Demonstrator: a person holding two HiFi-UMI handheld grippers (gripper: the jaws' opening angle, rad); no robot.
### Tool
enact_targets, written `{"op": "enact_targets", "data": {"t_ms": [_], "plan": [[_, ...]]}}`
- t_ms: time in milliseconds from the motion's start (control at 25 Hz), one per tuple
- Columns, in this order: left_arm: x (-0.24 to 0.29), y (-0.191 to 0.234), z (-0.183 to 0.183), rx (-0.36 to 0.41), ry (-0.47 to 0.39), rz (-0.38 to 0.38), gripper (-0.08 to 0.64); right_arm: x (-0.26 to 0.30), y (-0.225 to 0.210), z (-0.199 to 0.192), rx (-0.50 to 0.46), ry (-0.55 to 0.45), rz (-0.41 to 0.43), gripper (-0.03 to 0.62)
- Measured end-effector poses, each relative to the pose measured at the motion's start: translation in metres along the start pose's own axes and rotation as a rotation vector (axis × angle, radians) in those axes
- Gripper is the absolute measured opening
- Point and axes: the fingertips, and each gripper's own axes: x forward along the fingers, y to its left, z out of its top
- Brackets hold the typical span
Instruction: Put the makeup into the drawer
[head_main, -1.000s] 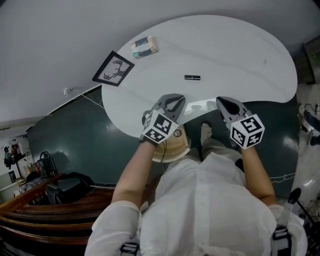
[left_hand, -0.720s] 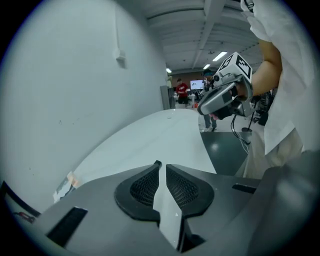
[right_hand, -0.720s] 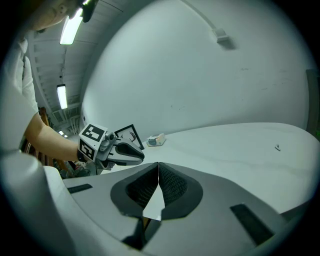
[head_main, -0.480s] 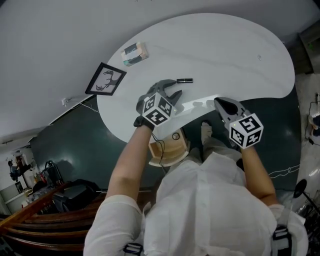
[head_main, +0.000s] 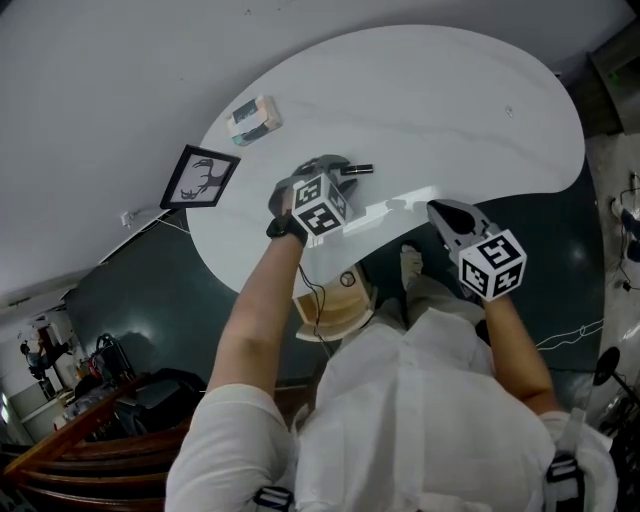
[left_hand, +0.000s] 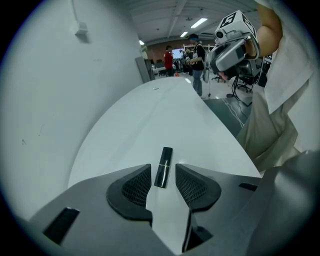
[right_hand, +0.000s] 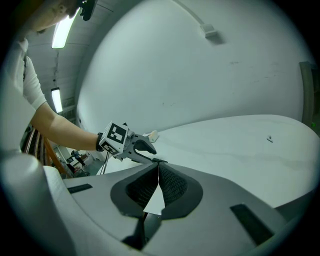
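Note:
A slim black makeup tube lies on the white table near its front edge. My left gripper points down at it. In the left gripper view the tube has its near end between the two pads, with a gap on each side. The left gripper is open, its jaws having spread within the last second. My right gripper hovers at the table's front edge, to the right of the tube. Its jaws are shut with nothing between them.
A small box sits at the table's far left, and a framed deer picture leans by the left edge. A round wooden stool stands below the front edge. The wall runs close behind the table. People stand far off in the left gripper view.
My left gripper has moved forward and down over the table to the black tube, and its jaws now straddle it. The right gripper has barely shifted.

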Motion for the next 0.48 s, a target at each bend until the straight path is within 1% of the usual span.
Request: {"op": "enact_targets", "data": {"t_ms": [280,360,480], "plan": [[0.024,-0.005,0.000,0.066,0.084,-0.069,0.156,-0.006,-0.015,-0.001,0.016,0.007,-0.010,0.011],[0.030,-0.005,0.001,0.090,0.104,-0.073,0.152,-0.006,-0.019,-0.001,0.018,0.007,-0.009,0.011],[0.037,-0.004,-0.001,0.123,0.147,-0.065,0.119,-0.006,-0.024,0.000,0.018,0.007,-0.004,0.011]]}}
